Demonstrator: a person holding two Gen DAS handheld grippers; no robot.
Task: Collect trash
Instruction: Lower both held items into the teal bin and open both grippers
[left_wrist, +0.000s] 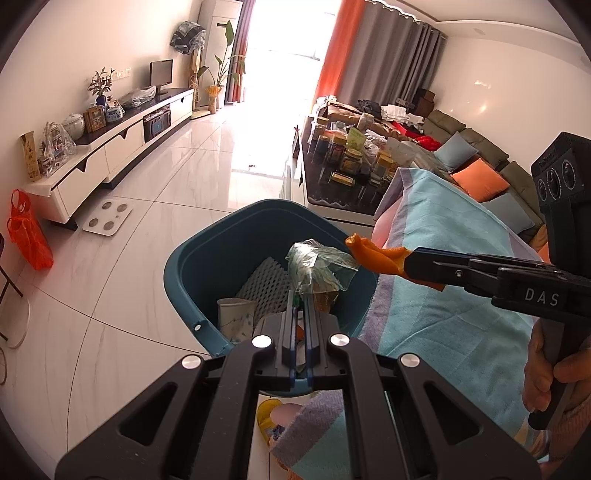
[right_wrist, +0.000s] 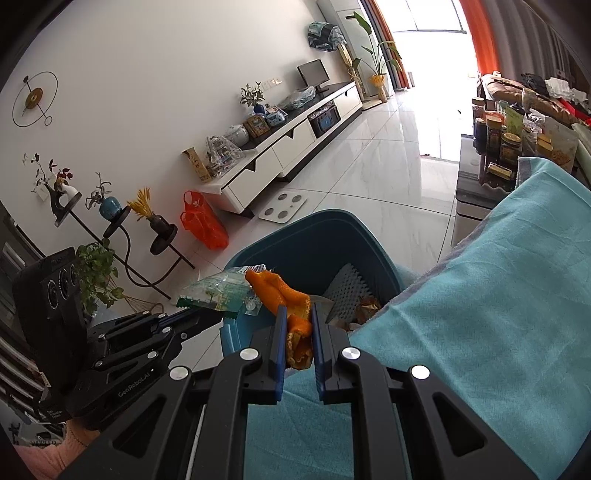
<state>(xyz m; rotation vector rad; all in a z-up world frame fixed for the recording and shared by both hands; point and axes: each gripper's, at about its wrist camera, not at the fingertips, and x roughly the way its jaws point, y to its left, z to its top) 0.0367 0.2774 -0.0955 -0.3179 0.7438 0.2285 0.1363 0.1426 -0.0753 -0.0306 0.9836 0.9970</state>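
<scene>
A blue trash bin (left_wrist: 207, 254) (right_wrist: 317, 236) stands on the floor beside a table draped in a teal cloth (left_wrist: 443, 295) (right_wrist: 480, 295). Inside lie a white foam net (left_wrist: 264, 288), a paper cup (left_wrist: 234, 317) and other scraps. My left gripper (left_wrist: 300, 295) is shut on a crumpled clear-green plastic wrapper (left_wrist: 317, 269) (right_wrist: 218, 291), held over the bin. My right gripper (right_wrist: 298, 314) (left_wrist: 406, 264) is shut on an orange peel (right_wrist: 280, 291) (left_wrist: 373, 254), which hangs at the bin's rim next to the wrapper.
A dark coffee table (left_wrist: 343, 177) crowded with jars stands beyond the bin. A sofa with cushions (left_wrist: 476, 162) lines the right wall and a white TV cabinet (left_wrist: 110, 147) the left. A bathroom scale (left_wrist: 107, 218) and an orange bag (left_wrist: 27, 232) lie on the tiled floor.
</scene>
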